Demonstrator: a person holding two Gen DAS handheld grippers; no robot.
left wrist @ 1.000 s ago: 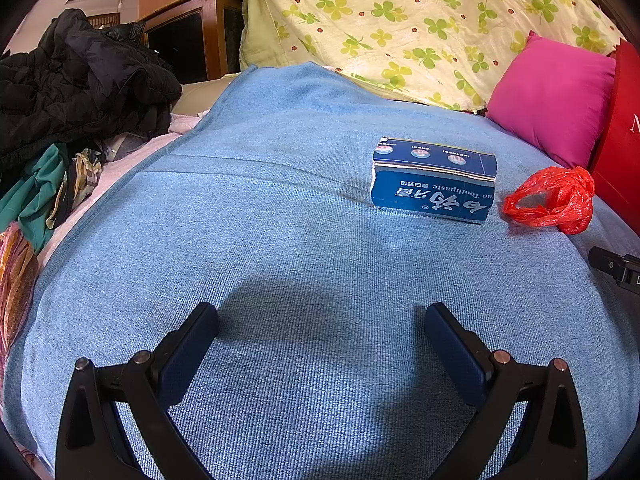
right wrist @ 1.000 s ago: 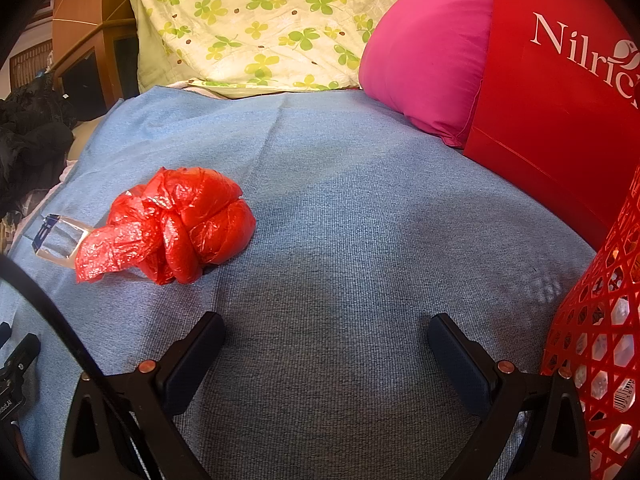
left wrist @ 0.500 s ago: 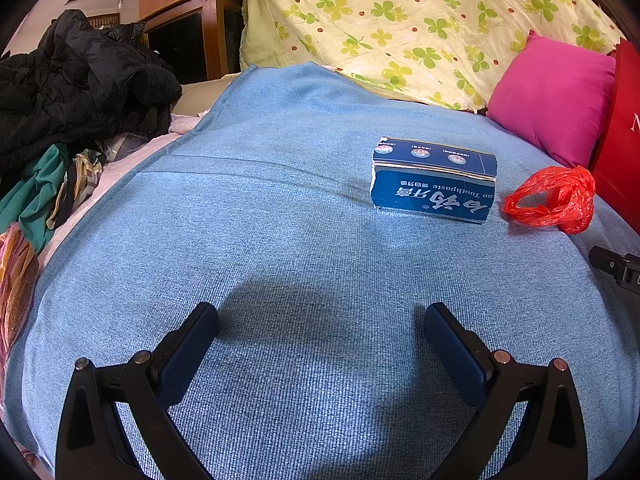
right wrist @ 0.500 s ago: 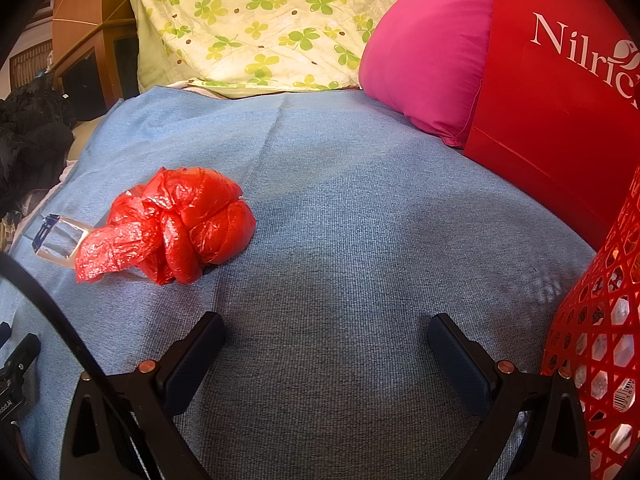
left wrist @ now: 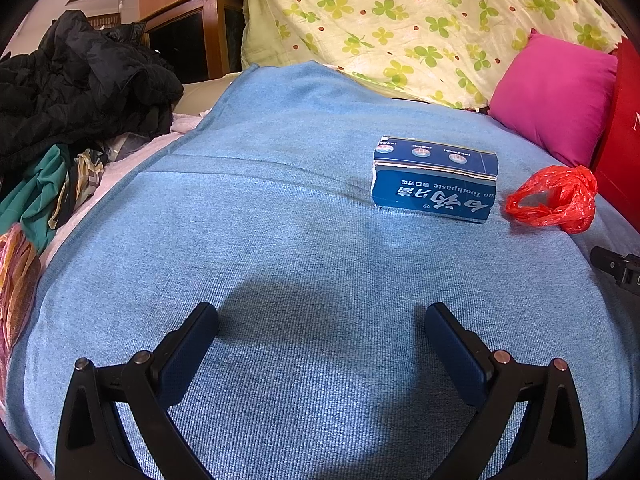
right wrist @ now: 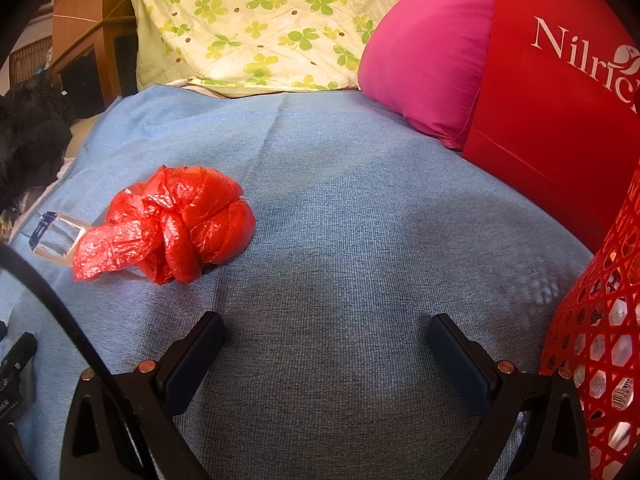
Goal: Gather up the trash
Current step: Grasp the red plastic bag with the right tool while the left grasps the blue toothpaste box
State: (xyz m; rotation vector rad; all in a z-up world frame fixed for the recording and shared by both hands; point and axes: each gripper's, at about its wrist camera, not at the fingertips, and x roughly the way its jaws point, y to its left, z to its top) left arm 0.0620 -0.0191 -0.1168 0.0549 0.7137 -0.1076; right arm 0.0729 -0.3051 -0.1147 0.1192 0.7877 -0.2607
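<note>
The crumpled red plastic bag (right wrist: 168, 226) sits ahead-left of the right gripper (right wrist: 326, 344), and the blue toothpaste box (left wrist: 435, 184) lies ahead-right of the left gripper (left wrist: 322, 332). Both grippers are spread wide, holding nothing. My worry: that bag is thin and slippery, so a shallow pinch could snag only a loose flap or drag the blue blanket (left wrist: 280, 240) up with it. The box looks already torn, so squeezing may crush it. Count: one bag, one box, one red mesh basket (right wrist: 600, 320) close on the right gripper's right, one pink pillow (right wrist: 424, 56).
</note>
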